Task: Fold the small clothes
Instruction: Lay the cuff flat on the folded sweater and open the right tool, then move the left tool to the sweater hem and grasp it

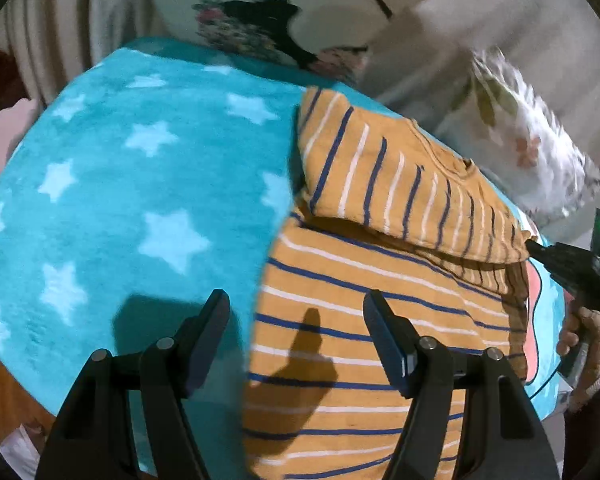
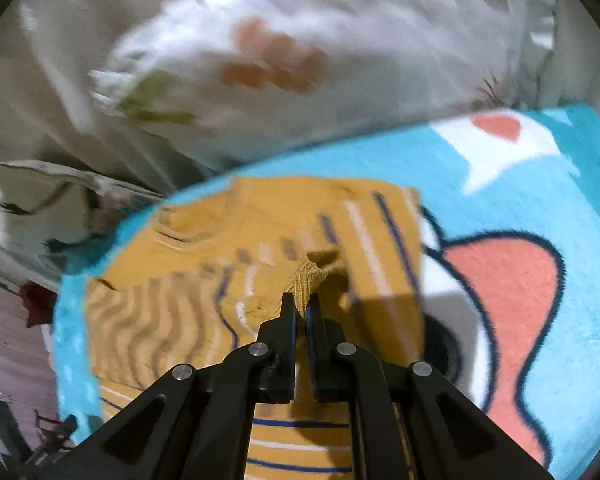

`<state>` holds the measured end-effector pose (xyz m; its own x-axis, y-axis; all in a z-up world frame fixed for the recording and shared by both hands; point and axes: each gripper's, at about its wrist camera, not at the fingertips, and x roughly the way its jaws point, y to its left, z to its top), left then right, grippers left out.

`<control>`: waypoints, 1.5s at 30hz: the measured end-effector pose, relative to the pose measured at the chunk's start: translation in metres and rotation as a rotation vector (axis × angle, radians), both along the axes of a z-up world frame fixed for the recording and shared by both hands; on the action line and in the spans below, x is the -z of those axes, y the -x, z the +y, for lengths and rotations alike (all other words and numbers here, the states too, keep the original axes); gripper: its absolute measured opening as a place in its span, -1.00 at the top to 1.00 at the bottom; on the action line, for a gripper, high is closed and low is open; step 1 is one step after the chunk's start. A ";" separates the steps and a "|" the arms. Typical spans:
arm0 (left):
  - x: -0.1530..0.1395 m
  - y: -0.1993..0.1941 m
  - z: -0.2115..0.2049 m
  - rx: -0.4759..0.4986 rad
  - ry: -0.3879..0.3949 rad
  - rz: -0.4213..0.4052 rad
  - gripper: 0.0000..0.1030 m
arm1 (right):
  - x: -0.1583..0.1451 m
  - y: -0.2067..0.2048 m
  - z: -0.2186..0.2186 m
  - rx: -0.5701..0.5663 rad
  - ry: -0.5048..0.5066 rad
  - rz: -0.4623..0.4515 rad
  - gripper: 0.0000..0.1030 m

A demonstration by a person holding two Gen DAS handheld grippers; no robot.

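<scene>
Right claw (image 2: 301,306) is pinched nearly closed on a bunched edge of the mustard-yellow shirt (image 2: 260,264), its two black fingers (image 2: 287,320) squeezing a raised tuft of ribbed fabric between them. From the left wrist camera the same claw (image 1: 538,249) shows at the far right, gripping the edge of the upper folded layer, with the person's hand (image 1: 580,340) holding its handle below. Left claw (image 1: 296,312) hangs wide open above the cloth, holding nothing; one finger (image 1: 210,332) sits over the blanket and the other over the shirt (image 1: 360,320), and its shadow falls on both. The shirt, striped in navy and white, lies on a turquoise blanket (image 1: 140,160) printed with pale stars; its upper part is folded over the lower part, so the stripes of the top layer run across those beneath. On the right wrist view the blanket (image 2: 520,208) also carries a cartoon figure in white and coral with dark outlines, just beside the shirt. Beyond the blanket's edge lies a white floral pillow (image 1: 520,128), blurred in both views, and a dark flowered cloth (image 1: 252,28) sits at the far end.
</scene>
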<state>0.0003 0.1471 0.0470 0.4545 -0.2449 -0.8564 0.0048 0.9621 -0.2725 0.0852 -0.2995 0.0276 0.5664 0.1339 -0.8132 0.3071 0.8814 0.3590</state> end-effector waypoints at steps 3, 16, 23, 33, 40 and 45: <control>0.002 0.003 -0.015 0.002 -0.023 0.002 -0.33 | 0.016 0.007 -0.015 -0.002 0.014 0.045 0.89; 0.014 0.020 -0.038 -0.049 -0.081 0.040 -0.33 | -0.016 0.055 -0.041 -0.065 -0.013 -0.059 0.82; 0.038 0.020 -0.055 -0.003 -0.181 0.067 -0.33 | 0.015 0.026 -0.018 -0.170 -0.079 0.004 0.82; 0.036 0.028 -0.023 -0.023 -0.194 0.101 -0.33 | 0.014 0.042 -0.061 -0.129 -0.077 0.054 0.48; 0.047 0.032 -0.003 0.043 -0.083 0.133 -0.33 | 0.029 0.129 -0.068 -0.104 -0.183 0.127 0.42; 0.051 0.037 -0.003 0.121 -0.012 0.137 -0.33 | 0.064 0.185 -0.042 -0.047 -0.313 0.181 0.41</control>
